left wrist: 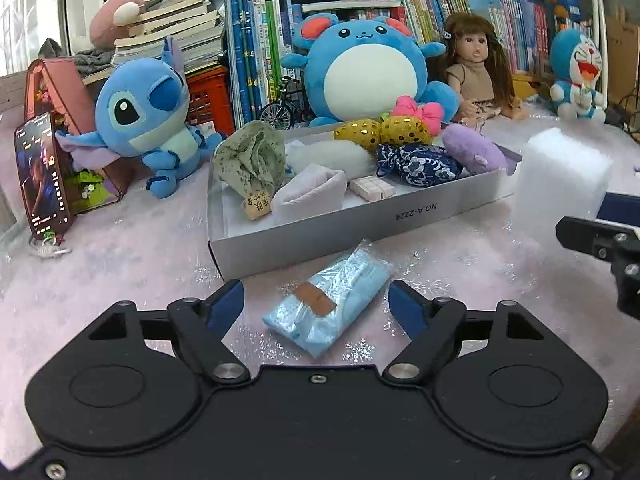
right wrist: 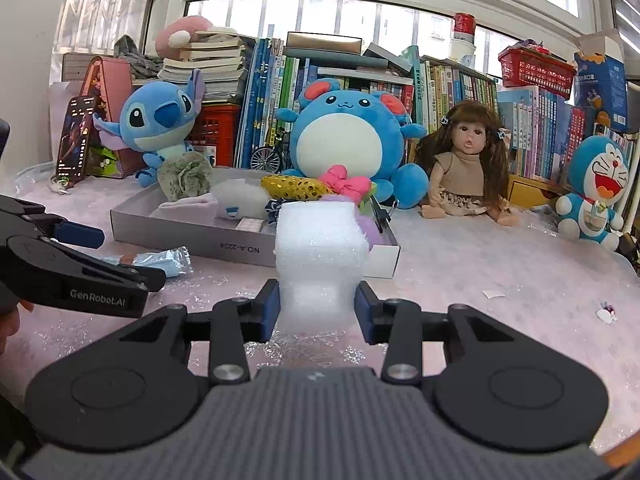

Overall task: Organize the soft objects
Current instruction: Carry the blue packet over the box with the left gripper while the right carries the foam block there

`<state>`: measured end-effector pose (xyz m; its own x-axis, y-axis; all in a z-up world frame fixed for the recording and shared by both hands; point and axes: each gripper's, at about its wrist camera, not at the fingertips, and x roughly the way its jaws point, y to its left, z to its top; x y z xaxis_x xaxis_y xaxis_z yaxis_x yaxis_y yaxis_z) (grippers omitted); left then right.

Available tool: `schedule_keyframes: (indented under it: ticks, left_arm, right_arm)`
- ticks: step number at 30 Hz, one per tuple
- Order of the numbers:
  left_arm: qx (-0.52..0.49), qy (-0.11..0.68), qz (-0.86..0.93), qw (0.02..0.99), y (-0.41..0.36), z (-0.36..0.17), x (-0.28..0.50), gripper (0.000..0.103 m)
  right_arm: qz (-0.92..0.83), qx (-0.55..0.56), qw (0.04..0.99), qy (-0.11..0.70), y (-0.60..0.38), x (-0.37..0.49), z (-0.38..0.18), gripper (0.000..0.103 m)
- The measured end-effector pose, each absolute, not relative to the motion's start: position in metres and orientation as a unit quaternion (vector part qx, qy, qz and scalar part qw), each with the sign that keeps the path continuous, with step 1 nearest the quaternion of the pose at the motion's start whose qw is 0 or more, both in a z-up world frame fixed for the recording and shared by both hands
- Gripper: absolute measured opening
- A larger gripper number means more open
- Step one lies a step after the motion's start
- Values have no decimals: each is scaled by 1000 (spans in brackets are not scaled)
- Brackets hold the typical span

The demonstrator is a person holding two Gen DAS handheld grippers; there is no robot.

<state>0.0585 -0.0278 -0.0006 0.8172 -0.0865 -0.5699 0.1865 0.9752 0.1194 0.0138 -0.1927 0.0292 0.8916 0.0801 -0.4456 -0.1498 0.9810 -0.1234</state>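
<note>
A grey cardboard box (left wrist: pixel 304 236) holds several soft items: a green floral pouch (left wrist: pixel 250 160), a white fluffy piece (left wrist: pixel 328 156), a folded pale cloth (left wrist: pixel 308 192), a blue patterned pouch (left wrist: pixel 420 164), gold sequin pieces (left wrist: pixel 380 130) and a purple plush (left wrist: pixel 472 148). A light blue bagged pack (left wrist: pixel 326 304) lies on the table between the fingers of my open left gripper (left wrist: pixel 316 306). My right gripper (right wrist: pixel 316 308) is shut on a white foam block (right wrist: pixel 320 256), which also shows in the left wrist view (left wrist: pixel 560 176), just in front of the box (right wrist: pixel 192 236).
Stitch plush (left wrist: pixel 148 116), a round blue plush (left wrist: pixel 368 68), a doll (left wrist: pixel 476 68) and a Doraemon toy (left wrist: pixel 576 76) stand behind the box against shelves of books. A phone (left wrist: pixel 42 176) leans at far left. The table has a pink crinkly cover (left wrist: pixel 120 264).
</note>
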Motion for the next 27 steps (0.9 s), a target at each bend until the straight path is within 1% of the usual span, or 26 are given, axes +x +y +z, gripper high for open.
schedule_keyframes:
  ticks: [3,5,6,7,10,14,19,27]
  left_arm:
    - [80,311,-84,943,-27,-5,68,77]
    - [62,318,-91,942,-24,-5,70,69]
    - [53,322,-96,940,-23,-5,71,59]
    - [46,326,-101,939,-22,-4,71,53]
    - [46,330,-102,937,-22,0,69,46]
    - [30,323,-104,940,-20,12,62,44]
    - [17,289,-106,951,-16,38,58,44]
    - [12,267,-63,961,-10,57,96,44]
  right_arm:
    - [60,-75,970,225,-192,14,29,44]
    - [60,-76,970,224,-192,15,29,44]
    - [61,-76,970,224,-192,15,29,44]
    - [61,-76,970,224,-192,16,29,44]
    - [61,-74,970,222,-192,17,31,45]
    - [60,-71,972,216,-193,21,34,45]
    - [61,-68,975,204,-192,31,43,45]
    - [77,-39,975,203,-190,68,56,46]
